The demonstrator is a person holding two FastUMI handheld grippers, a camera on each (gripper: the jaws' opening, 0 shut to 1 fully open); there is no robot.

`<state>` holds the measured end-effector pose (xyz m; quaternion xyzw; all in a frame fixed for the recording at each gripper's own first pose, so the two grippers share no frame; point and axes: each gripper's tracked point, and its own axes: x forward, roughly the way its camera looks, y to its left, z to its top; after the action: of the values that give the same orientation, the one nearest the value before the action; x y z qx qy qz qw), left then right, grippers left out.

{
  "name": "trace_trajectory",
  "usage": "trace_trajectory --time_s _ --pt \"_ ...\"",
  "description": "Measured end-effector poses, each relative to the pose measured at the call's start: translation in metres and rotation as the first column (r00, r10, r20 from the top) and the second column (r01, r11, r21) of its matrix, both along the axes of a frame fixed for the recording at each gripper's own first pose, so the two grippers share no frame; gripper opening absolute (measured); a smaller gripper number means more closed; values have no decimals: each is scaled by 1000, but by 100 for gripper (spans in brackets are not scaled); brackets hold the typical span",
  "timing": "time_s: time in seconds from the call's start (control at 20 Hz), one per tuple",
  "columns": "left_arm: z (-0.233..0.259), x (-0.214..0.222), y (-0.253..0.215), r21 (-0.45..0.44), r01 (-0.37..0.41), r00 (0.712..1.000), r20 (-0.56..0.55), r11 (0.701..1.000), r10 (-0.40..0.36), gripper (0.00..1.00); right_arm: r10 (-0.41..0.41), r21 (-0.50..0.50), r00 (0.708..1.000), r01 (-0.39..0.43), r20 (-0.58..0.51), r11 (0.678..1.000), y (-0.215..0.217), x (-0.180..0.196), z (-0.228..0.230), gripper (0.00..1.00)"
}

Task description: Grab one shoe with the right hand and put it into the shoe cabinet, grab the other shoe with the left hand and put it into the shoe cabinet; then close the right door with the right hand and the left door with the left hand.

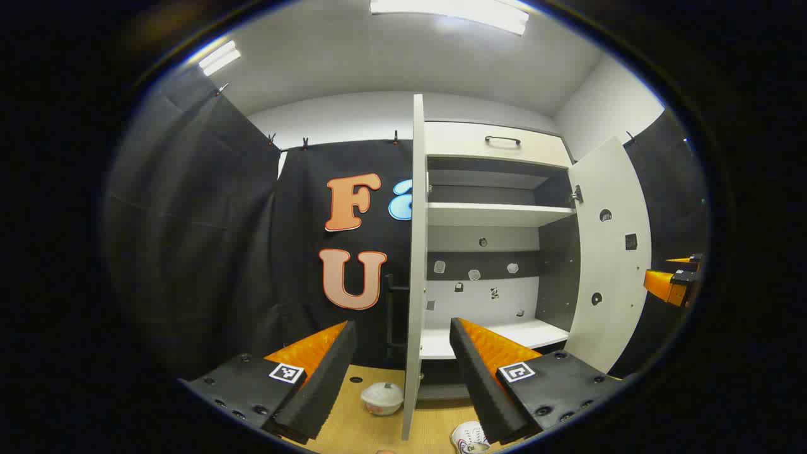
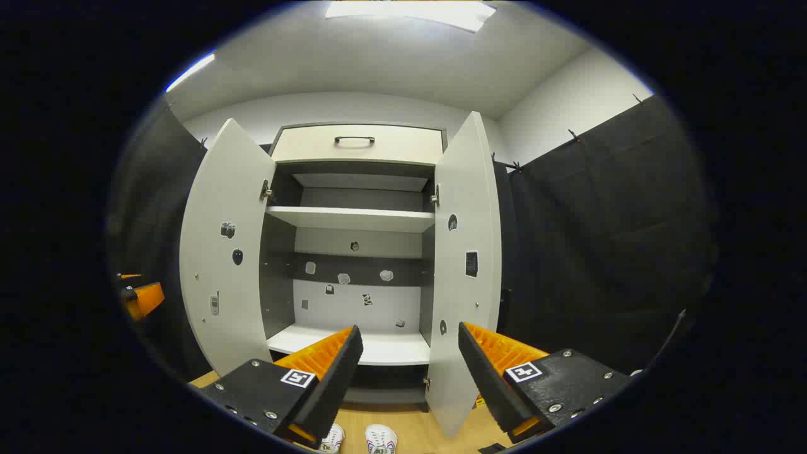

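Spread wide and holding nothing, the right gripper (image 2: 410, 366) hangs before the shoe cabinet (image 2: 356, 252), whose left door (image 2: 220, 252) and right door (image 2: 466, 265) both stand swung out. Two white shoes (image 2: 356, 438) sit side by side on the wooden floor (image 2: 410, 422) just below and between its fingers, near the cabinet's foot. Over on the left, the left gripper (image 1: 400, 362) is likewise parted and bare, its fingers straddling the left door's edge in its view. One white shoe (image 1: 470, 438) lies low beside its right finger, and a small white bowl (image 1: 382, 398) rests on the floor between the fingers.
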<state>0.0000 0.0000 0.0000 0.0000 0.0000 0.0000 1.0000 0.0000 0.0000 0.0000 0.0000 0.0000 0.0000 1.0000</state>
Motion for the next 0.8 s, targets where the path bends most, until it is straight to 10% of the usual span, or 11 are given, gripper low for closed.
trace_trajectory --time_s 0.8 --pt "-2 8 -3 2 -15 1000 2 1000 15 99 12 -41 1000 -12 -6 999 12 10 -14 94"
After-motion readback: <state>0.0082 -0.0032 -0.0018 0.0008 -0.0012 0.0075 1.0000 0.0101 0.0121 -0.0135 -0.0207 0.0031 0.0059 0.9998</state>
